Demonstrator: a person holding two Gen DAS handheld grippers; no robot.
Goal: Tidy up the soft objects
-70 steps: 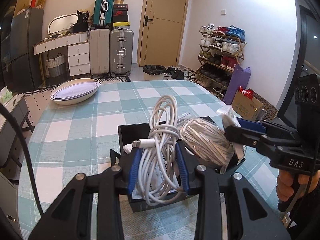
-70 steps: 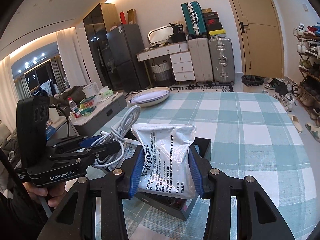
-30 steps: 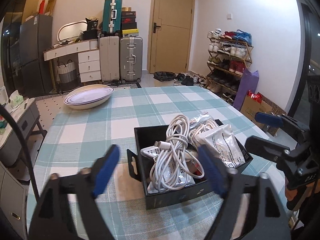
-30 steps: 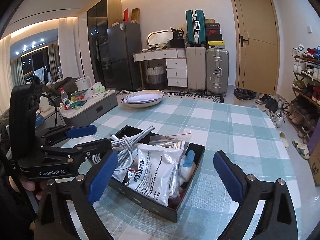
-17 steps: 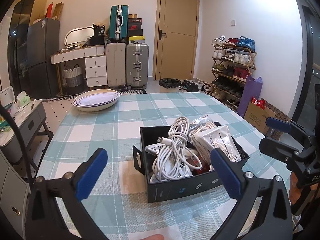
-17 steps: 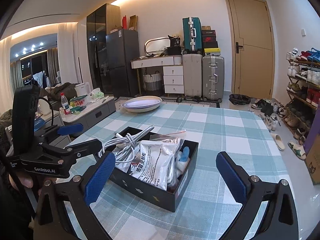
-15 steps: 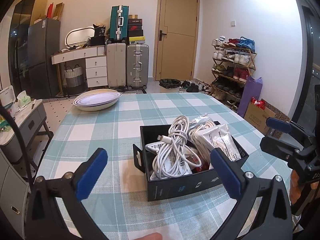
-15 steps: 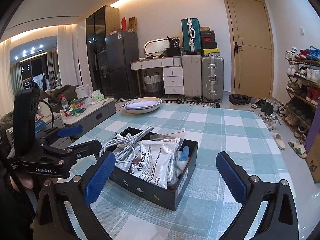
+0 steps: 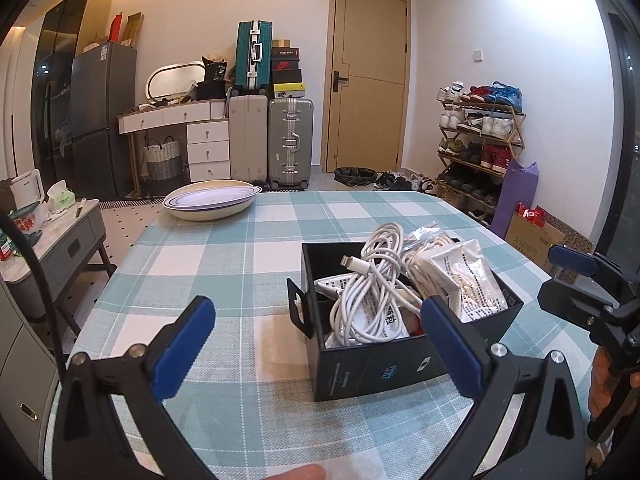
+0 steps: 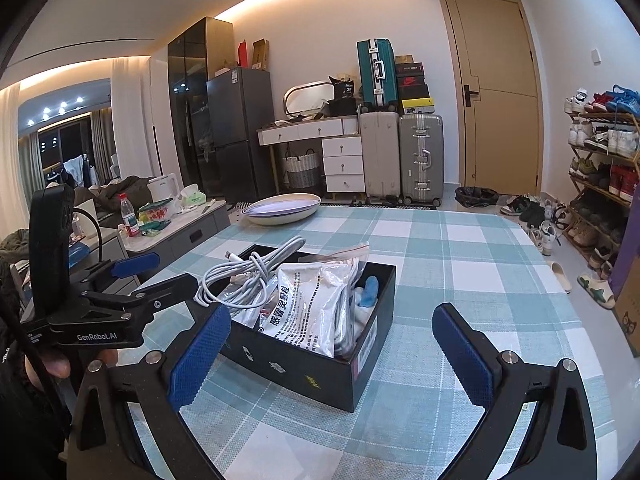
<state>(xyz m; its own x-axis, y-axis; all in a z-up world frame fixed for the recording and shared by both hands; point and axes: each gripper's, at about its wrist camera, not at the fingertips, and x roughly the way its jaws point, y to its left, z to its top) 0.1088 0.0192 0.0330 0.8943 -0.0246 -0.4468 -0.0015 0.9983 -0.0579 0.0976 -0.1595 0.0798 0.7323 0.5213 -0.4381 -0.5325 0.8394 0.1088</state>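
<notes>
Right claw [image 10: 330, 354] gapes, empty, before the filled black box [image 10: 320, 364].

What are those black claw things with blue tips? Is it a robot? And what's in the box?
It's not a robot. A person holds two grabber tools, one in each hand, and each tool carries a camera looking out along its fingers. So there are two pictures of the same table.

One picture is from the left gripper; its blue-tipped fingers are spread wide and hold nothing. At the side you see the right gripper, which took the other picture. It is wide open and empty too.

On the checked tablecloth sits a black box. Inside are a coiled white cable and a white packet with printed writing. Further back is a stack of plates.
</notes>
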